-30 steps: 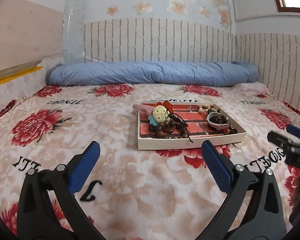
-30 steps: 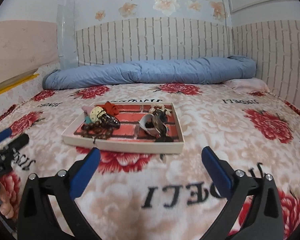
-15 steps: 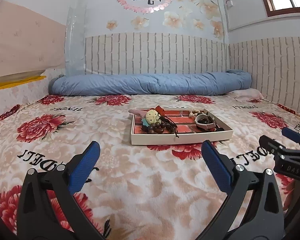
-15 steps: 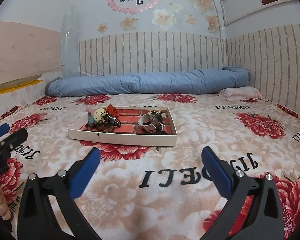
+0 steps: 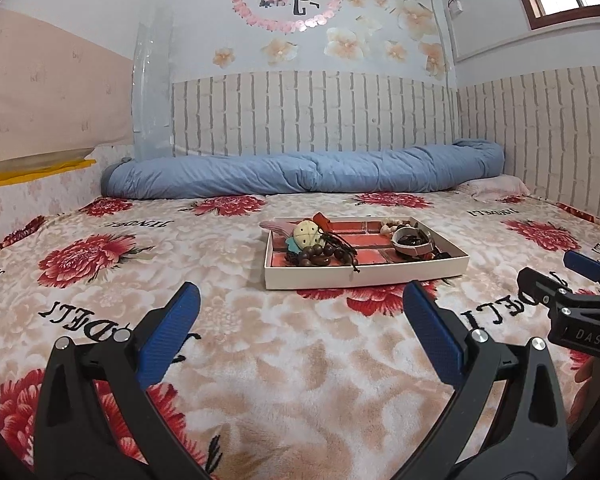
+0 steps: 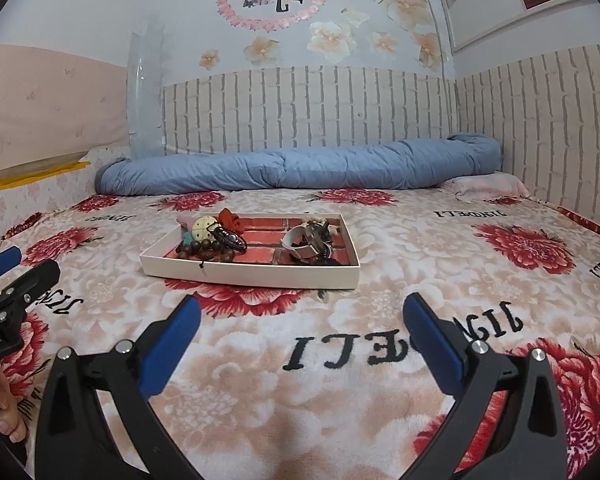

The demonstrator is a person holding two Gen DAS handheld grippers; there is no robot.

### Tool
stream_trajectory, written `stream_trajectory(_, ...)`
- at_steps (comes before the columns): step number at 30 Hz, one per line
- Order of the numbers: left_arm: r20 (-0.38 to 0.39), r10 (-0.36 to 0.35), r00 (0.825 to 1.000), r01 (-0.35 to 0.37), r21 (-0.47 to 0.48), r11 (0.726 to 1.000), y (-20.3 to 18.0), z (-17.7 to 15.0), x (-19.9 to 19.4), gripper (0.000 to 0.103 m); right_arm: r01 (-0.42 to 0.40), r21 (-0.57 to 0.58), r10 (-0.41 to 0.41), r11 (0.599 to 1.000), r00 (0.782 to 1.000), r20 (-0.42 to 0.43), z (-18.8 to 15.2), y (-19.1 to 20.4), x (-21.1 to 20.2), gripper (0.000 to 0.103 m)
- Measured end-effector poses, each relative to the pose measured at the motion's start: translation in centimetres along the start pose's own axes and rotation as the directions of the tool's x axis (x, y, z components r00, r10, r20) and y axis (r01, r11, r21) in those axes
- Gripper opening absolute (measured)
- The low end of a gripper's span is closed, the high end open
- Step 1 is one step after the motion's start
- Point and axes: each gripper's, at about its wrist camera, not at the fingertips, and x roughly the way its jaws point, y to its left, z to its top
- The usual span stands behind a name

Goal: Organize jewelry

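Note:
A shallow white tray (image 5: 364,276) (image 6: 260,276) with a red brick-pattern lining lies on the floral blanket ahead of both grippers. At its left end sit a dark wooden bead bracelet (image 5: 320,255) (image 6: 206,249), a cream round charm (image 5: 305,234) (image 6: 203,225) and a red piece (image 6: 230,218). A pale watch-like band (image 5: 414,240) (image 6: 306,242) lies at its right end. My left gripper (image 5: 300,334) is open and empty, short of the tray. My right gripper (image 6: 302,334) is open and empty too, and appears at the right edge of the left wrist view (image 5: 568,280).
A rolled blue quilt (image 5: 300,174) (image 6: 296,168) lies along the brick-pattern wall behind the tray. A pink pillow (image 6: 484,186) rests at the back right. A person's fingers (image 6: 4,404) hold the left gripper's handle. Blanket (image 5: 180,264) stretches around the tray.
Both cameras have tilted up and drawn back from the tray, so it looks smaller and lower and more wall shows. Both grippers stay open and empty.

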Motion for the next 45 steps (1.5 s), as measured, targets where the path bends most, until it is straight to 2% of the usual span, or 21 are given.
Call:
stream_trajectory(8, -0.021, 0.008, 1.0, -0.008, -0.021, 1.0, 0.35, 0.05, 0.32, 0.098, -0.002, 0.007, 0.002, 1.0, 1.0, -0.001, -0.14, -0.23, 0.15, 0.099)
stream_trajectory(45, -0.017, 0.028, 0.999, -0.028, -0.01, 1.0, 0.24, -0.18, 0.54, 0.098, -0.015, -0.004, 0.015, 1.0, 1.0, -0.005, -0.44, 0.42, 0.12, 0.099)
